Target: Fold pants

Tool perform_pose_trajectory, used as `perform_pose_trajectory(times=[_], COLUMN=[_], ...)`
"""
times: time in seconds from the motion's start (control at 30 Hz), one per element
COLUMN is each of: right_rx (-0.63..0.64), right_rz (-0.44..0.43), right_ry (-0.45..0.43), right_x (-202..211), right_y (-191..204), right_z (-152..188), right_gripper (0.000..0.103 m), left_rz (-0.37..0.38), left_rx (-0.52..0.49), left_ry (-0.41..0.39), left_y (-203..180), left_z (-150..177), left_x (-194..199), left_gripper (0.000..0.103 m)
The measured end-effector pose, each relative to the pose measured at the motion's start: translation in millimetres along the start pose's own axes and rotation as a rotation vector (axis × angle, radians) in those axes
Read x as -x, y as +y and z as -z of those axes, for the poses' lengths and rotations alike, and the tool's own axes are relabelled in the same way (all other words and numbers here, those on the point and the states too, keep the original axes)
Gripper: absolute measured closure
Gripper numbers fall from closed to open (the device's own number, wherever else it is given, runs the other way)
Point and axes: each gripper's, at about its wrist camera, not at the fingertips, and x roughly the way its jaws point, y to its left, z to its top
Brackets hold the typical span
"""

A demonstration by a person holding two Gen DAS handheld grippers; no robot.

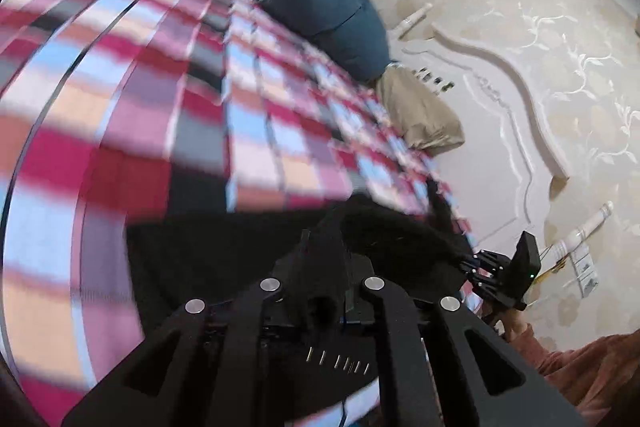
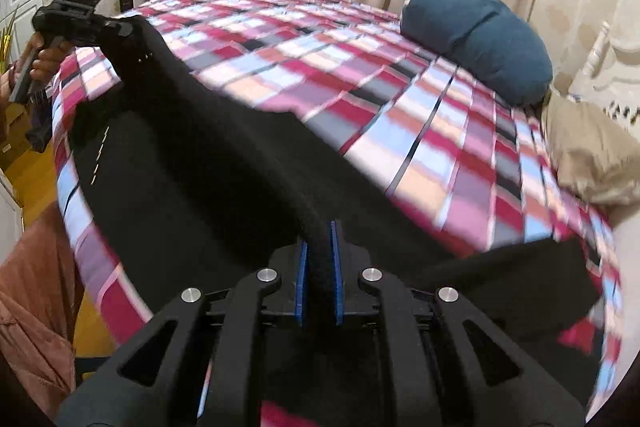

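I have the black, soft, felt-like knit pants [image 2: 224, 163] pinched in both claws, and the stretch of cloth between the two is what my next move hangs on. My right claw [image 2: 319, 267] is clamped shut on a thick rolled edge of the fabric, its blue pads pressed flat against either side of the band. From there the edge runs as a taut ridge up and away toward my left claw [image 2: 134, 27], which sits out near the far left corner of the bed [image 2: 360, 75] and holds the other end. In the left wrist view the left claw's tips [image 1: 320, 247] are buried in dark cloth, closed on it. So the long axis of the lifted edge runs claw to claw, slanting across the near left part of the bed, with the rest of the pants hanging below it as a wide dark sheet over the near edge.

I judge the fold is midway: the edge is lifted and must be carried over and laid down evenly, both hands travelling together so the ridge stays straight.

The cloth looks matte, heavy and limp. The bed's cover is a smooth plaid in red, pink, pale blue and grey. A plump teal bolster cushion [image 2: 480, 39] and a tan pillow [image 2: 592, 155] lie by the far right edge, well apart from the pants.
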Motion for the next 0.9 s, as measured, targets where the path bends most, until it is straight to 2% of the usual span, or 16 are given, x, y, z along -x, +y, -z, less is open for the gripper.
perform_pose_trajectory(times=[0.1,0.13,0.2,0.23,0.27,0.37,0.4,0.5,0.63,0.67,0.77,0.83,0.9], right_rx=[-0.032,-0.049,-0.069,-0.091,-0.115,-0.227,-0.263,-0.406,-0.726,-0.796,-0.997,-1.056,-1.073], right_rz=[-0.032,-0.035,-0.025,-0.016,-0.025,-0.097,-0.109,-0.155,-0.283,-0.309,-0.385,-0.398,-0.396], right_ry=[0.047,0.067,0.092,0.087,0.081,0.032,0.019,-0.005,-0.051,-0.057,-0.059,-0.055,-0.061], right_x=[-6,-9,-12,-8,-4,18,23,32,29,26,14,10,10], right_y=[19,24,30,32,33,31,28,13,-19,-25,-41,-43,-43], right_z=[30,39,52,57,59,65,67,73,91,95,112,118,118], right_gripper=[0.09,0.082,0.075,0.067,0.054,0.032,0.03,0.029,0.029,0.029,0.029,0.029,0.029], left_rz=[-0.021,-0.038,-0.072,-0.084,-0.083,-0.079,-0.075,-0.045,-0.027,-0.045,-0.195,-0.306,-0.328], left_rx=[0.091,0.109,0.117,0.119,0.126,0.194,0.224,0.329,0.418,0.44,0.457,0.474,0.5], left_ry=[0.017,0.021,0.026,0.012,-0.006,-0.084,-0.105,-0.196,-0.31,-0.323,-0.326,-0.314,-0.315], left_y=[17,20,22,22,22,24,24,20,0,-3,-19,-28,-26], left_z=[38,47,62,71,78,98,103,117,126,125,124,127,135], left_x=[-1,0,3,8,13,36,42,57,52,48,30,19,15], left_gripper=[0.075,0.065,0.058,0.058,0.058,0.046,0.043,0.043,0.043,0.043,0.043,0.043,0.043])
